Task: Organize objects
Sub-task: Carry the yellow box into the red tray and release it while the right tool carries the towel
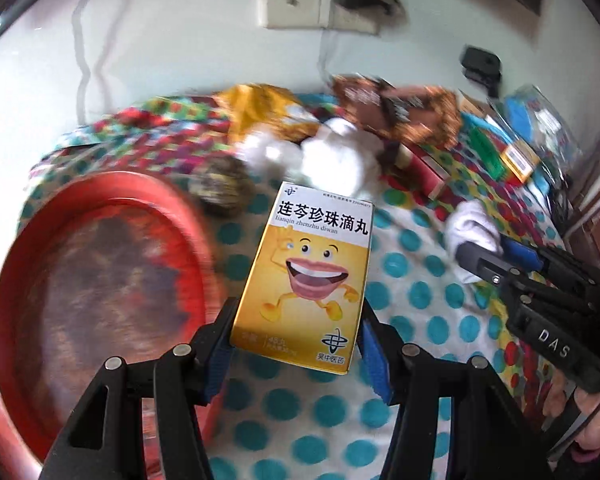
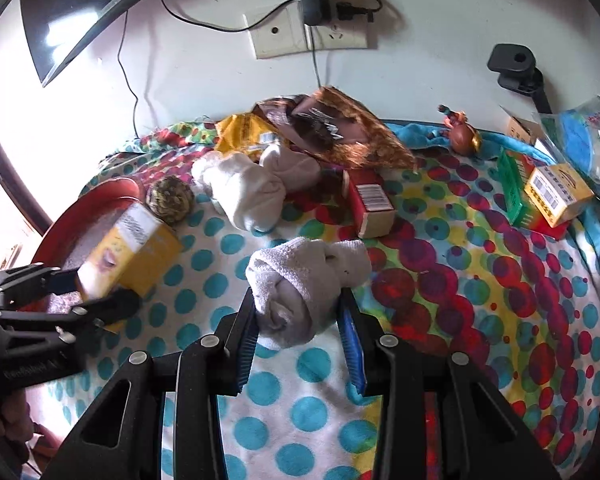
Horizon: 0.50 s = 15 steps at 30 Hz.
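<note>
Yellow medicine box sat between my left gripper fingers, gripped at its near, lower end, printed face toward the camera, far end pointing out over the polka-dot cloth. Pads pressed both long edges; box looked lifted clear of the cloth. Judged I held it low on the body so the rest stayed free to go down into the red tray, which lay just left of the box.

Rolled white sock was clamped in my right gripper, fingers closed on its lower half, bundle bulging above the pads. Squeezed tight, probably to keep the roll from unwinding.

Farther out on the cloth: a second white sock bundle, a speckled ball touching the tray rim, a red box, and snack packets by the wall. Small boxes were stacked at the right edge; I could not tell their order.
</note>
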Each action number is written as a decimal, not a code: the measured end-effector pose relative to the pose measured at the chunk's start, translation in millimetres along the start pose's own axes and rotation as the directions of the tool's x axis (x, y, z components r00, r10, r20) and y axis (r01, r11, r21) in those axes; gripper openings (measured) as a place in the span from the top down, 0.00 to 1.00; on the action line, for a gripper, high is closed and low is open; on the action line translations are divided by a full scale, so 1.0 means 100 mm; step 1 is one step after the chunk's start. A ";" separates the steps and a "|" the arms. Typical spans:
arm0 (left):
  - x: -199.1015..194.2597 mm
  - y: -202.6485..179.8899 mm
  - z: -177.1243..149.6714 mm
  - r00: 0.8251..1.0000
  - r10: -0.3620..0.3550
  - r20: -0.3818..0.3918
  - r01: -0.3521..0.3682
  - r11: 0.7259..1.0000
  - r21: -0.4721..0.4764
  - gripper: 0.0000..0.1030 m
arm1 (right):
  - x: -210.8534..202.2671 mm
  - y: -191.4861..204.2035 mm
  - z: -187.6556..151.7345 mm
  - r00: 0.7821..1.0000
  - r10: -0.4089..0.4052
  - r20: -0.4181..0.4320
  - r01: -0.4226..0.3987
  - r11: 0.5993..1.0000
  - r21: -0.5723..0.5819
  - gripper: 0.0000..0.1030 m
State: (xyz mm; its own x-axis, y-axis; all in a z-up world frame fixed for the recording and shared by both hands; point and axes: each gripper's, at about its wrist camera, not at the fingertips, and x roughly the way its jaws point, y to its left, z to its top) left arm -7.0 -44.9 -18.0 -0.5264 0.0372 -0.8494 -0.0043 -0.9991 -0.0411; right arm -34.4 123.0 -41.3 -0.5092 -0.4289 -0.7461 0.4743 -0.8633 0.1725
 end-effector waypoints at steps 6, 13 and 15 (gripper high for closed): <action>-0.23 0.56 -0.01 0.997 0.063 0.035 -0.060 0.995 -0.076 0.44 | -0.05 0.39 0.13 1.000 0.016 0.011 -0.015 0.997 -0.071 0.66; -0.30 1.46 -0.08 0.986 0.167 0.015 -0.161 0.970 -0.180 0.44 | 0.02 0.94 0.32 0.997 0.075 0.013 -0.072 0.987 -0.140 0.66; -0.27 1.67 -0.10 0.982 0.188 0.003 -0.184 0.964 -0.193 0.44 | 0.07 1.15 0.38 0.995 0.098 0.005 -0.096 0.982 -0.161 0.66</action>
State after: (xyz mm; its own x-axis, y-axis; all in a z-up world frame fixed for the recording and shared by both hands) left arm 15.5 -212.4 -7.0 -0.5201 -0.1510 -0.8406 0.2569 -0.9663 0.0146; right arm -10.7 10.8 -2.6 -0.4638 -0.5130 -0.7223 0.6308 -0.7637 0.1374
